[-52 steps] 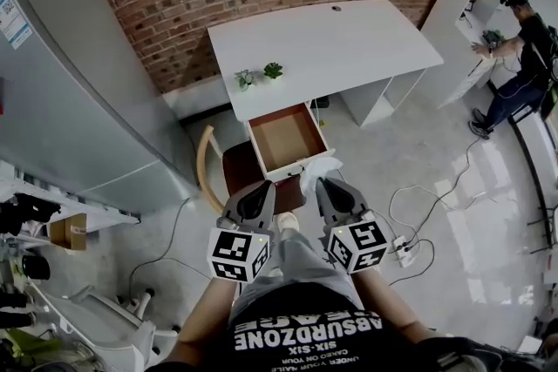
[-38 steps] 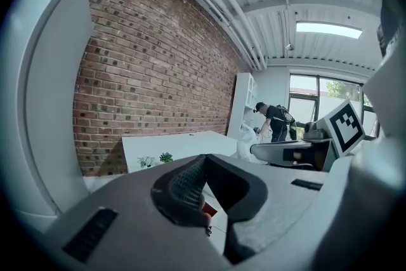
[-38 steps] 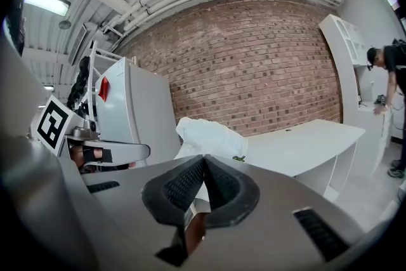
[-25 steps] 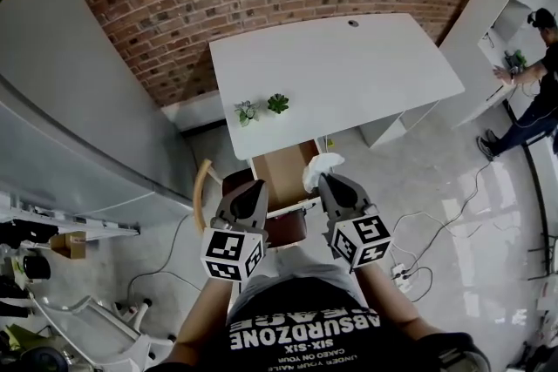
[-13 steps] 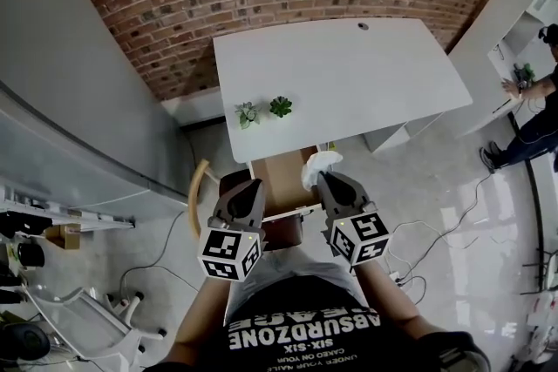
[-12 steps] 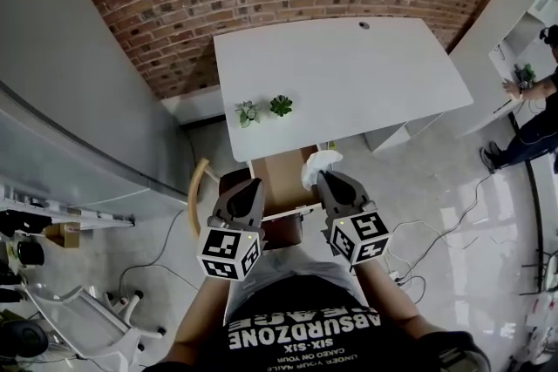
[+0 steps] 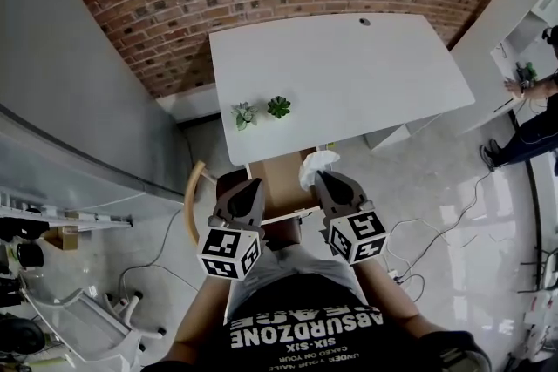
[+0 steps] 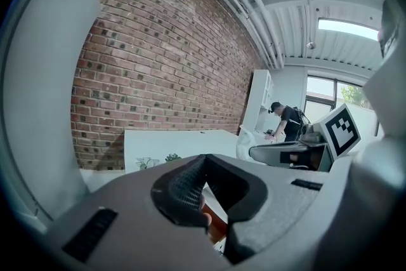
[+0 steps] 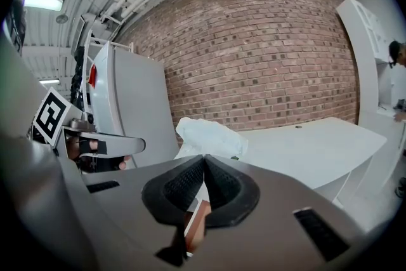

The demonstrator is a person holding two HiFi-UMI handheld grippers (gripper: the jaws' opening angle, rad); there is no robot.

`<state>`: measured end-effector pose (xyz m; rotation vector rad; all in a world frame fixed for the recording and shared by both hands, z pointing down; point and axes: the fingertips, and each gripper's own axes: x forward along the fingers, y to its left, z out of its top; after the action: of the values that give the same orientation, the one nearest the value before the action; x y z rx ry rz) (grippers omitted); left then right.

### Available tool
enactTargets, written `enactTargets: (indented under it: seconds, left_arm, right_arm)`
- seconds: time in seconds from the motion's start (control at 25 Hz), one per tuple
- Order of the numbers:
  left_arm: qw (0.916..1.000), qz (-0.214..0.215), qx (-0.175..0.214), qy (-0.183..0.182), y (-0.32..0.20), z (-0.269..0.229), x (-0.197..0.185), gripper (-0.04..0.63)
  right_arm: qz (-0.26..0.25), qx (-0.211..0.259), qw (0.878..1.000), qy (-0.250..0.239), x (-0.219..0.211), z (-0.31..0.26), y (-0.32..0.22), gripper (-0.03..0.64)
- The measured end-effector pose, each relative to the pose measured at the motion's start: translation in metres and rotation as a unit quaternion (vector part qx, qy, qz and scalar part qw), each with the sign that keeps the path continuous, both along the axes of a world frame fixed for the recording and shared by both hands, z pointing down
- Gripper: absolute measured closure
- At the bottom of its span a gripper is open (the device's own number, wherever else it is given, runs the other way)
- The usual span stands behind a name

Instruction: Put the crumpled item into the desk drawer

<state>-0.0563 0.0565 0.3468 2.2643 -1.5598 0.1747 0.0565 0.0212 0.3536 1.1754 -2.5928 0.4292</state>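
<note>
Closer to the desk than two seconds ago, the person now sees only a brown strip of the open drawer; the rest is cut off by the desk's edge and the tools. The right gripper has its jaws pinched on the crumpled wad, held over the drawer's right side, with its lower part hidden behind the jaws. The left gripper has its jaws closed together on nothing.

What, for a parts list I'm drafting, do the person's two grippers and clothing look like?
Both the left gripper and right gripper are grey, wedge-shaped two-jaw tools with dark ribbed pads. Each carries a white cube with black square markers. No cables run from them. The person wears a black T-shirt with white lettering.
</note>
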Motion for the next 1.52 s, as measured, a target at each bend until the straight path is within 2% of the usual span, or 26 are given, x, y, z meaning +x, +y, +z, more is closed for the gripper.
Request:
enactTargets:
  seconds: [0.6,1.52]
  left_arm:
    - [0.9997,0.016,-0.017,-0.005,-0.039,0.019,0.014,0.589]
    - [0.998,0.02,-0.056,-0.019,-0.051,0.058,0.008,0.589]
  right_arm:
    - [-0.001,-0.038,0.999,0.02,0.009,0.028,-0.033,0.617]
    - [-0.027,-0.102,0.994,0.042,-0.003,0.088,-0.041,0.617]
